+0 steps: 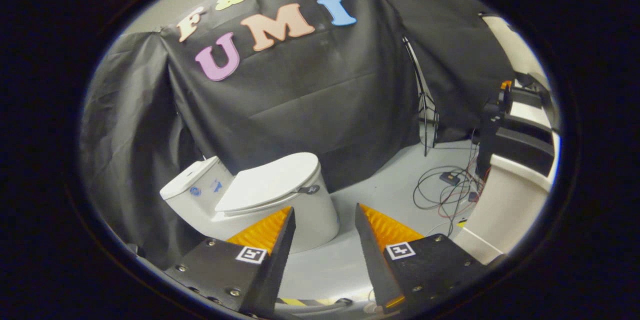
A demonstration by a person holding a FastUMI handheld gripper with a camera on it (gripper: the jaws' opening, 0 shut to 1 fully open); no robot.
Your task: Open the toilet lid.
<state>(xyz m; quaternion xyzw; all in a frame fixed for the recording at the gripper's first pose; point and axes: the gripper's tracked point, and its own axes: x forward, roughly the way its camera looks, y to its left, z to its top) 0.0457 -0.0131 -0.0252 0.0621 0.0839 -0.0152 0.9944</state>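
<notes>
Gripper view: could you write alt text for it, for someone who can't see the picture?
A white toilet with its lid down stands on a pale floor against black cloth, just beyond the open tool, whose two fingers hold nothing. Loose cables lie on the floor off to the side, near a white cabinet.

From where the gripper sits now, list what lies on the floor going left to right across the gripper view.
toilet tank → closed toilet lid → tripod stand → tangle of cables → white cabinet. The open gripper hangs short of the toilet, touching nothing.
</notes>
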